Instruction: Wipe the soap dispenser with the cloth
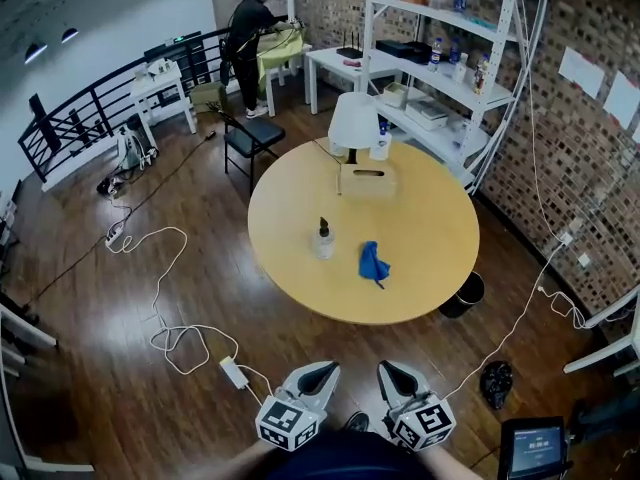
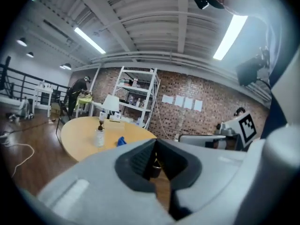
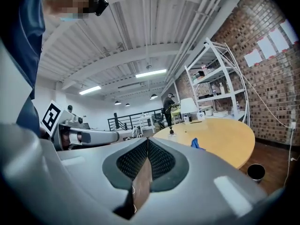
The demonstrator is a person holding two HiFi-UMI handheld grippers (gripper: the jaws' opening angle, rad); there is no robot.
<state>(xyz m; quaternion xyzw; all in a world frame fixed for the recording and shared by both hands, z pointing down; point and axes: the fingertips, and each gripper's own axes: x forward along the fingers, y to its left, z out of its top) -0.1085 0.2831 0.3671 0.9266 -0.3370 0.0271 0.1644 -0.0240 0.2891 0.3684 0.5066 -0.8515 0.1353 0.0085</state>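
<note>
A clear soap dispenser (image 1: 323,239) with a dark pump stands upright near the middle of the round wooden table (image 1: 430,268). It also shows in the left gripper view as the dispenser (image 2: 99,134) and small in the right gripper view (image 3: 171,133). A crumpled blue cloth (image 1: 373,263) lies just right of it, apart from it; the cloth (image 2: 121,141) (image 3: 197,144) shows in both gripper views. My left gripper (image 1: 322,370) and right gripper (image 1: 393,370) are held side by side low in the head view, well short of the table. Both are shut and empty.
A white lamp (image 1: 354,121), a tissue box (image 1: 367,181) and a white bottle (image 1: 381,144) stand at the table's far side. A black chair (image 1: 250,136) and metal shelving (image 1: 450,58) lie beyond. Cables (image 1: 170,298) trail on the floor; a black bin (image 1: 467,290) sits by the table. A person (image 1: 248,38) works far off.
</note>
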